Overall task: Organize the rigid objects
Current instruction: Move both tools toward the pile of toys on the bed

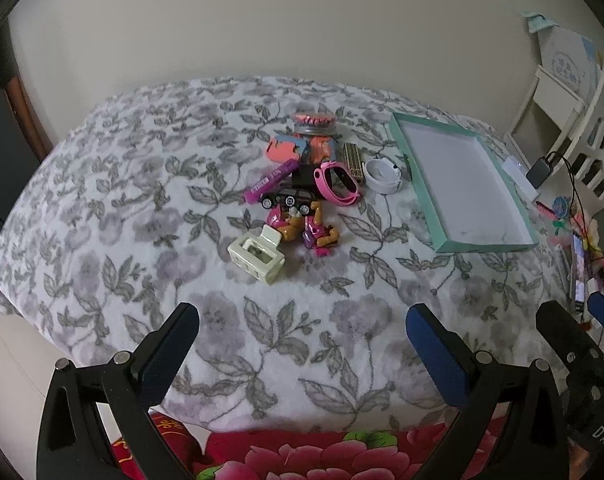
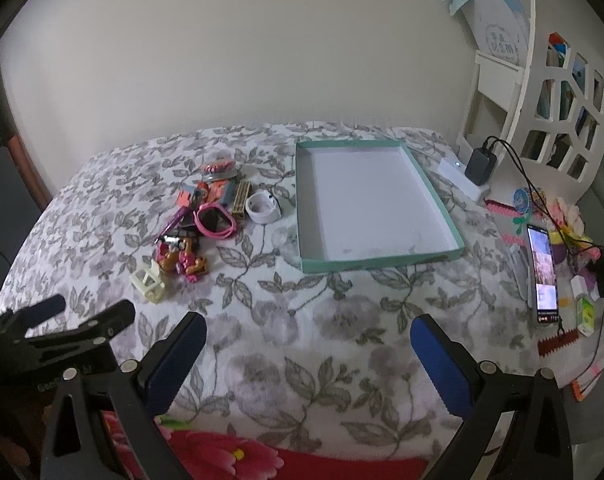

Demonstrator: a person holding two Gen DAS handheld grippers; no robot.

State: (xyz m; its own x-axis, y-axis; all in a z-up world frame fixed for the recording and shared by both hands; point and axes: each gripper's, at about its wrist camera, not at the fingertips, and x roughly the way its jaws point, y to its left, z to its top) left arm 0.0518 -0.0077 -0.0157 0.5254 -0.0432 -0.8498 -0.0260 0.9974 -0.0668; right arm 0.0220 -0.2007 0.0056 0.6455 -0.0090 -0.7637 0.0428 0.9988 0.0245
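- Toys and other small hard things lie in one heap on the flowered blanket [image 1: 102, 208], left of the green tray [image 1: 458, 176] and apart from it.
- At the far end of the heap stands a jar [image 1: 315, 132] with a pink lid. Just near it lie a purple marker [image 1: 269, 182], a pink watch [image 1: 338, 182] and a black toy car [image 1: 288, 198].
- A white round case [image 1: 382, 176] lies on the right side of the heap, between the watch and the tray.
- A cream hair clip [image 1: 256, 254] is the nearest piece. Pink and orange toy figures [image 1: 306, 228] lie just beside it.
- The tray is white inside, and nothing lies in it.
- The left gripper [image 1: 302, 344] hovers over the near edge of the blanket, fingers spread wide and holding nothing.
- The right gripper [image 2: 308, 354] hovers the same way, near to the tray, fingers also released.
- A phone [image 2: 544, 276] with a lit screen lies far right, beside a charger [image 2: 480, 166] with black cables.
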